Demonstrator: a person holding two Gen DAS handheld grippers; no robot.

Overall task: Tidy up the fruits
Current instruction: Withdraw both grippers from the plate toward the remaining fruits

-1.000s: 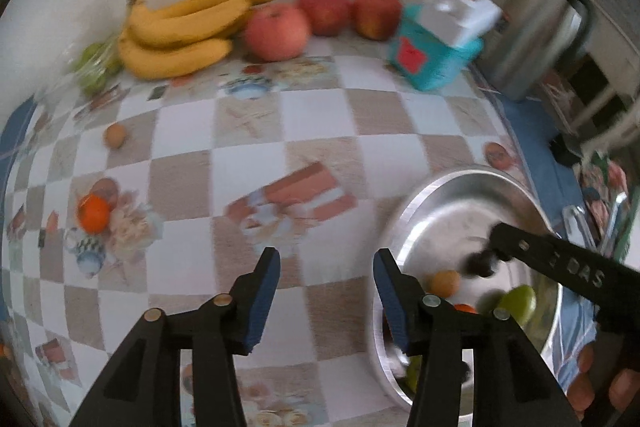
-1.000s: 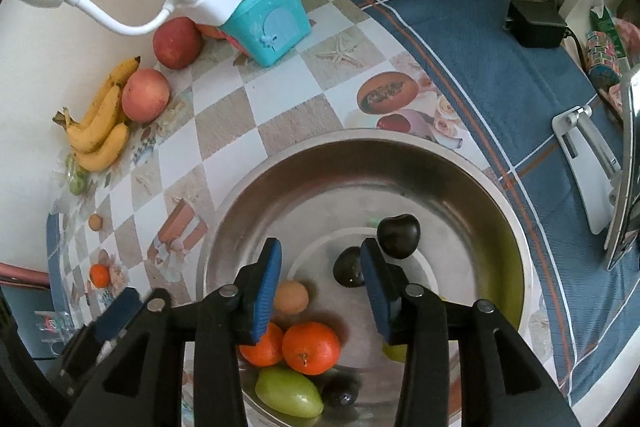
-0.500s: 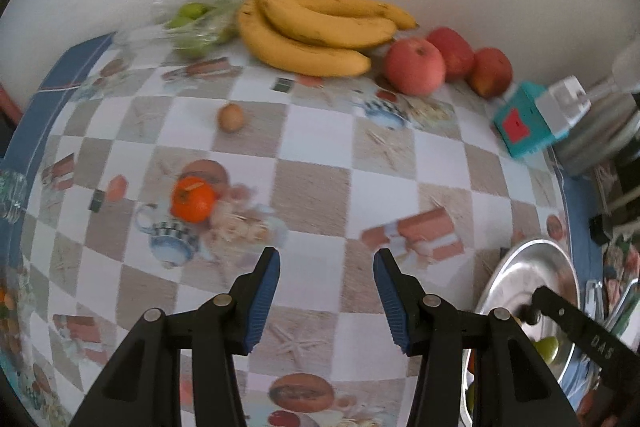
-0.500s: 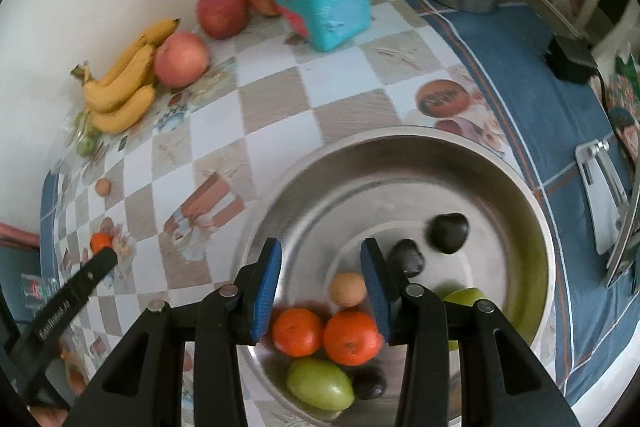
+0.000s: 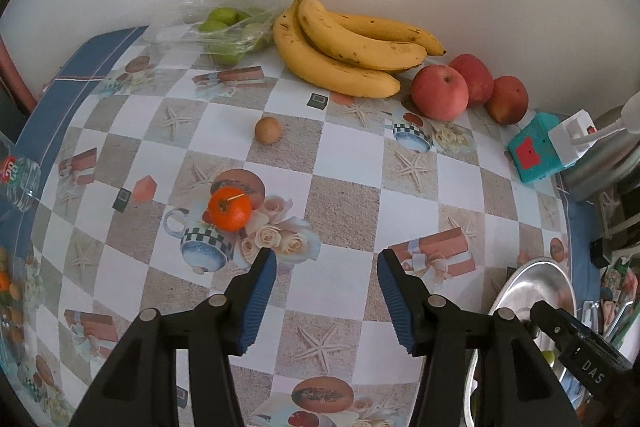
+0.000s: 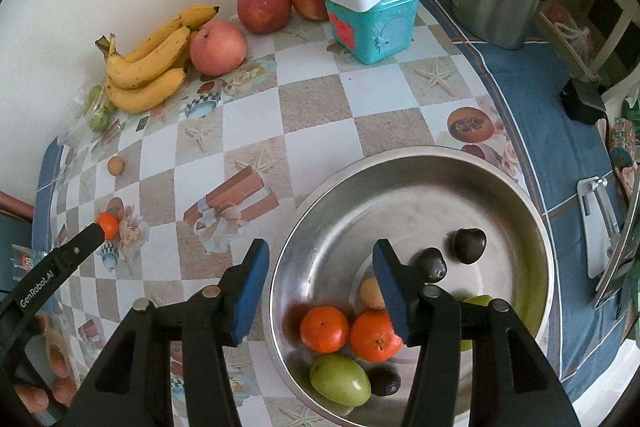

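Tangerine [image 5: 229,208] lies on the tablecloth ahead-left of the left gripper [image 5: 326,297], nearer than the right gripper [image 6: 318,293] above the steel bowl [image 6: 520,195]. Both jaws have just been opening, empty.

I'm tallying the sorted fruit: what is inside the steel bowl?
In the steel bowl: two oranges, a green fruit, a small tan fruit and three dark fruits. Another green fruit is mostly hidden behind the right claw, so more may be covered.
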